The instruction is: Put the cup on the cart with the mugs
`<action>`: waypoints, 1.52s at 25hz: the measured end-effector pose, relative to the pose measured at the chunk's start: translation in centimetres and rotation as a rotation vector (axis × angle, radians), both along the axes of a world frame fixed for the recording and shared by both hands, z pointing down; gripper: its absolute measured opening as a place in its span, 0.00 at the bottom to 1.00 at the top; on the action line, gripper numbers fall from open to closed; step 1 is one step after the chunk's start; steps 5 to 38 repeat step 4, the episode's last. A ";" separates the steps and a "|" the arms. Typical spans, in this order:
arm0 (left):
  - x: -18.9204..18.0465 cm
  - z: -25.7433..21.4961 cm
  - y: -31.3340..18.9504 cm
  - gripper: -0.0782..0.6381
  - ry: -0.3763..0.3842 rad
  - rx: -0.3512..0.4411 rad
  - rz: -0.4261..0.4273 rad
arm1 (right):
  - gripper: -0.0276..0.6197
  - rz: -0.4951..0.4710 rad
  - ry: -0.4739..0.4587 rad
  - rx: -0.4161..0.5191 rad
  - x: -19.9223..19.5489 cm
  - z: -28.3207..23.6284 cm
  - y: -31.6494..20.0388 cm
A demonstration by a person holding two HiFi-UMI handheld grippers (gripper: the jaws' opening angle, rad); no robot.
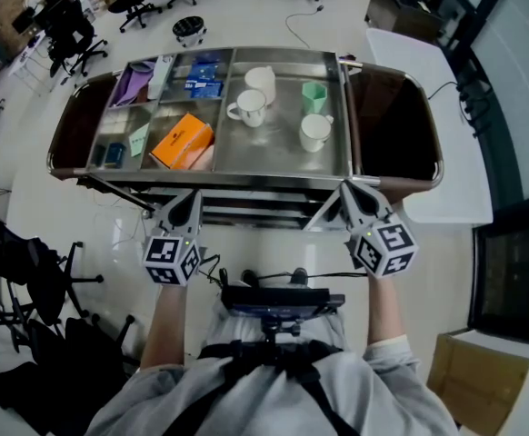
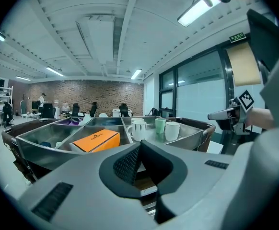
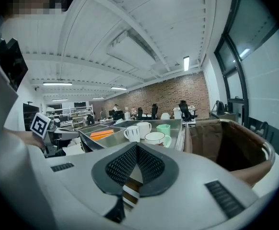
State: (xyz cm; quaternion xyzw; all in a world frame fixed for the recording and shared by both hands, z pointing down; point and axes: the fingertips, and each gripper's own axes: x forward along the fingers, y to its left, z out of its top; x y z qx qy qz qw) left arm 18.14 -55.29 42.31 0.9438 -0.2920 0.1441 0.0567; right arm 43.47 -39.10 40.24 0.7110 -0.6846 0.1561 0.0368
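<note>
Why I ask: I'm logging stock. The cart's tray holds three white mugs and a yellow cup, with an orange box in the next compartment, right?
No: the cup is green, not yellow, as the head view shows. The three white mugs and the orange box in the next compartment stand as stated.

cart [image 1: 246, 182]: dead ahead of both claws; left gripper [image 1: 188, 200] and right gripper [image 1: 348, 192] sit just short of its near rim
near mug [image 1: 315, 133]: in the cart's wide compartment, ahead and slightly left of the right gripper
cup [image 1: 314, 96]: same compartment, behind the near mug, apart from it
middle mug [image 1: 248, 107]: left of the cup, ahead between the claws
far mug [image 1: 261, 82]: just behind the middle mug
box [image 1: 181, 141]: next compartment left, straight ahead of the left gripper
side bin [image 1: 396, 125]: on the cart's right end, ahead-right of the right gripper
</note>
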 end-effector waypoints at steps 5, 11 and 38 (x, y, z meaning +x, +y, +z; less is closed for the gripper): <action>-0.1 0.4 -0.2 0.11 -0.010 -0.005 0.000 | 0.04 0.004 -0.005 -0.002 0.1 0.3 0.0; -0.1 0.4 -0.2 0.11 -0.010 -0.005 0.000 | 0.04 0.004 -0.005 -0.002 0.1 0.3 0.0; -0.1 0.4 -0.2 0.11 -0.010 -0.005 0.000 | 0.04 0.004 -0.005 -0.002 0.1 0.3 0.0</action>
